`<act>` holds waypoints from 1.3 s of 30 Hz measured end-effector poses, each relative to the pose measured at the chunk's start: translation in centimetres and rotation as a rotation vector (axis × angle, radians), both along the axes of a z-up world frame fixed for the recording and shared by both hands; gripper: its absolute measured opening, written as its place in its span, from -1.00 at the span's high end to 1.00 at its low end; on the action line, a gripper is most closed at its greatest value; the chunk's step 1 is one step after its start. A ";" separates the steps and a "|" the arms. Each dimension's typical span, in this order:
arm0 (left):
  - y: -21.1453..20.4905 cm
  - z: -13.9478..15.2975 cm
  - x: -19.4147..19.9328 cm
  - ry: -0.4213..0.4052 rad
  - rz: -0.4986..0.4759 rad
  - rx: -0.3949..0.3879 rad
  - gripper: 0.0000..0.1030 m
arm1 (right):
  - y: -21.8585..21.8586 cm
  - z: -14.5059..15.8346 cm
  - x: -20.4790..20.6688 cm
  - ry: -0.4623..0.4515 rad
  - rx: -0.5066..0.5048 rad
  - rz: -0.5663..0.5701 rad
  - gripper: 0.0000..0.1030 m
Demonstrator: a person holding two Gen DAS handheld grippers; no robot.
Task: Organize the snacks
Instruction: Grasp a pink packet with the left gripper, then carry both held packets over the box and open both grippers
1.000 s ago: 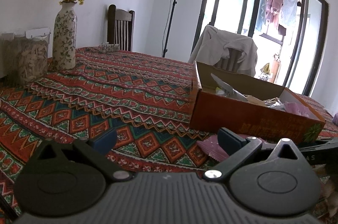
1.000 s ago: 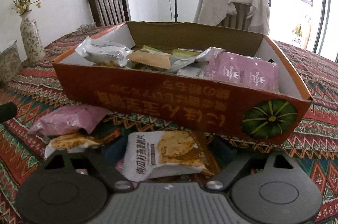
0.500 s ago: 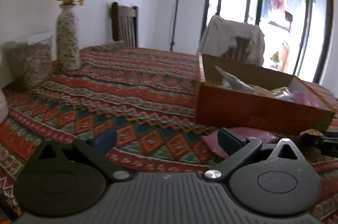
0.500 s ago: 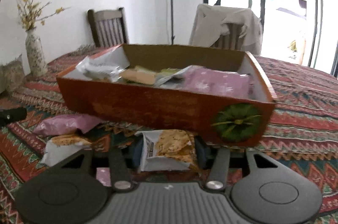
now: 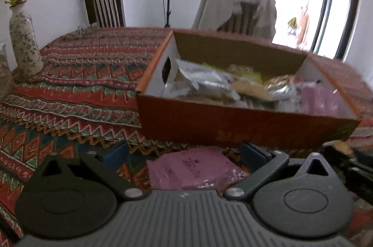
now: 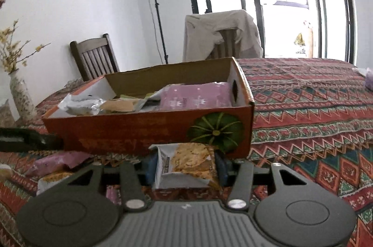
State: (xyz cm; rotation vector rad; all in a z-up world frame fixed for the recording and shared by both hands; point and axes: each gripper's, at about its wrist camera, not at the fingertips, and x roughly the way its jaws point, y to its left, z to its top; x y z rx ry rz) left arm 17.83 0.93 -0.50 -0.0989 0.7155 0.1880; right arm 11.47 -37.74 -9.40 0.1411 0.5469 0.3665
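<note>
An orange cardboard box [image 5: 233, 125] [image 6: 139, 132] with a pumpkin picture stands on the patterned tablecloth, holding several snack packets. My right gripper [image 6: 186, 165] is shut on a white and yellow cracker packet [image 6: 188, 160], just in front of the box's right end. My left gripper [image 5: 184, 153] is open in front of the box's near wall. A pink packet [image 5: 191, 170] lies on the cloth between its blue pads [image 5: 116, 155], which stand clear of it. That pink packet [image 6: 58, 160] also shows at the lower left of the right wrist view, beside another packet [image 6: 53, 177].
A flowered vase [image 5: 23, 44] with yellow blossoms stands at the table's left. A wooden chair [image 5: 105, 2] and a chair draped with cloth [image 5: 235, 7] stand behind the table. Bare tablecloth [image 6: 314, 107] stretches right of the box.
My right gripper closed on the cracker packet and rolled a little. My left gripper swung right toward the box, and the pink packet now lies between its open fingers.
</note>
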 end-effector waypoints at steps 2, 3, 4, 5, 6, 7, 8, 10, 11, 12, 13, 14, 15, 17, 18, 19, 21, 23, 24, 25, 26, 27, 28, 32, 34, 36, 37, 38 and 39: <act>-0.2 -0.8 1.0 0.041 0.024 0.021 -1.00 | 0.0 -0.1 -0.1 0.002 0.002 -0.001 0.05; -0.1 -1.2 1.3 0.057 0.043 0.019 -1.00 | 0.0 -0.1 -0.1 0.001 0.003 0.000 0.05; 0.1 -1.7 1.7 0.074 0.056 0.005 -1.00 | 0.0 -0.1 -0.1 0.000 0.006 0.002 0.04; 0.3 -1.9 1.9 0.088 0.062 -0.008 -1.00 | 0.0 -0.1 -0.1 0.000 0.009 0.004 0.04; 0.5 -2.3 2.2 0.104 0.072 -0.019 -1.00 | 0.0 -0.1 -0.1 0.000 0.010 0.006 0.04; 0.7 -2.6 2.4 0.115 0.082 -0.022 -1.00 | 0.0 -0.1 -0.2 0.000 0.011 0.008 0.04; 0.6 -2.8 2.6 0.117 0.087 -0.007 -1.00 | 0.0 -0.1 -0.2 -0.001 0.013 0.010 0.04; 0.5 -2.9 2.8 0.115 0.091 0.008 -1.00 | 0.0 -0.1 -0.2 -0.001 0.015 0.014 0.04; 0.6 -2.9 2.9 0.114 0.092 0.003 -1.00 | 0.0 -0.1 -0.2 -0.001 0.017 0.015 0.04; 0.6 -3.0 3.0 0.113 0.092 0.006 -0.98 | 0.0 0.0 -0.2 -0.001 0.018 0.017 0.04; 0.6 -3.0 3.0 0.109 0.093 0.007 -0.88 | 0.0 0.0 -0.2 -0.001 0.019 0.018 0.04; 0.6 -2.9 2.9 0.101 0.092 0.013 -0.82 | 0.0 0.0 -0.3 -0.002 0.019 0.018 0.04; 0.5 -2.6 2.8 0.094 0.088 0.014 -0.68 | 0.0 0.0 -0.3 -0.003 0.019 0.018 0.04; 0.5 -2.4 2.7 0.083 0.085 0.022 -0.52 | 0.1 0.0 -0.3 -0.002 0.019 0.018 0.04; 0.5 -2.3 2.6 0.078 0.084 0.023 -0.44 | 0.1 0.0 -0.3 -0.002 0.019 0.018 0.04; 0.7 -2.2 2.4 0.070 0.082 0.010 -0.40 | 0.1 0.0 -0.3 -0.004 0.020 0.017 0.04; 1.3 -2.0 1.8 0.048 0.094 -0.015 -0.39 | 0.1 0.0 -0.3 -0.006 0.020 0.018 0.04; 1.5 -1.8 1.0 0.021 0.096 -0.018 -0.38 | 0.1 0.1 -0.4 -0.010 0.020 0.019 0.04; 1.6 -1.7 0.6 0.008 0.097 -0.021 -0.38 | 0.1 0.1 -0.4 -0.012 0.020 0.019 0.04; 1.8 -1.4 0.0 -0.009 0.097 -0.023 -0.37 | 0.1 0.1 -0.5 -0.015 0.020 0.019 0.04; 1.9 -1.2 -0.4 -0.025 0.095 -0.022 -0.37 | 0.1 0.1 -0.5 -0.018 0.020 0.018 0.04; 1.9 -0.9 -1.1 -0.049 0.094 -0.018 -0.37 | 0.1 0.1 -0.6 -0.022 0.021 0.017 0.04; 2.0 -0.5 -1.7 -0.076 0.091 -0.012 -0.37 | 0.1 0.2 -0.7 -0.028 0.023 0.017 0.04; 1.5 1.0 -4.1 -0.173 0.071 0.025 -0.38 | 0.1 0.5 -1.2 -0.066 0.030 0.019 0.04; 1.2 1.7 -5.0 -0.208 0.058 0.047 -0.38 | 0.0 0.8 -1.6 -0.091 0.036 0.019 0.04; 1.0 2.4 -5.7 -0.239 0.037 0.050 -0.38 | -0.1 1.1 -2.1 -0.123 0.044 0.014 0.04; 0.9 2.8 -5.9 -0.257 0.027 0.052 -0.38 | -0.1 1.2 -2.4 -0.140 0.044 0.010 0.04; 0.7 3.1 -6.2 -0.273 0.016 0.053 -0.38 | -0.1 1.4 -2.7 -0.160 0.044 0.003 0.04; 0.6 3.5 -6.4 -0.288 0.007 0.054 -0.38 | -0.2 1.7 -3.0 -0.180 0.046 -0.002 0.04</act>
